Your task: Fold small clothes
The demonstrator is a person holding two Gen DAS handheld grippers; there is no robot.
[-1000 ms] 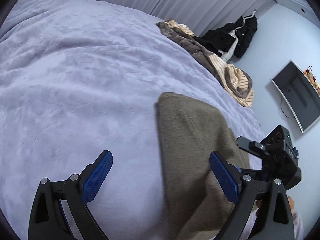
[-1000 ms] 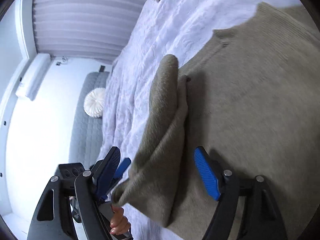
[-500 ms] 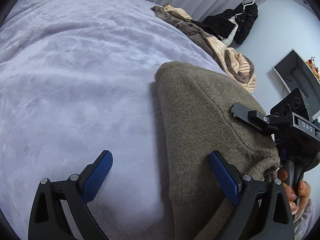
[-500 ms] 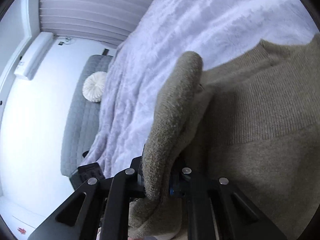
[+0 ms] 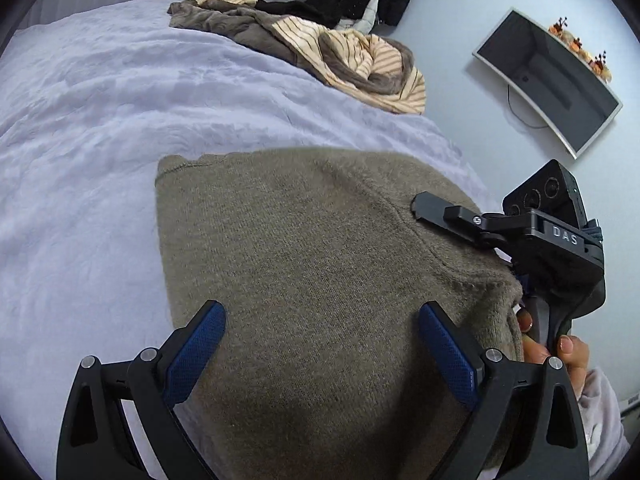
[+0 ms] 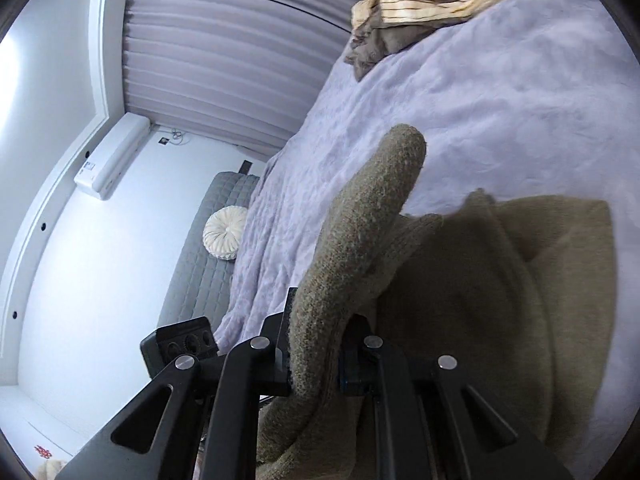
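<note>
On the lilac plush bed cover lies an olive-brown knitted sweater, fuzzy and ribbed, partly doubled over itself with one edge raised into a thick fold. The left gripper hangs above its near part with blue-padded jaws spread wide, nothing between them. The right gripper, held in a person's hand, sits at the sweater's right edge with its jaws pinched tight on that raised fold. A heap of striped and brown clothes rests well apart.

one olive sweater, two claws, one clothes pile, one round cushion
</note>
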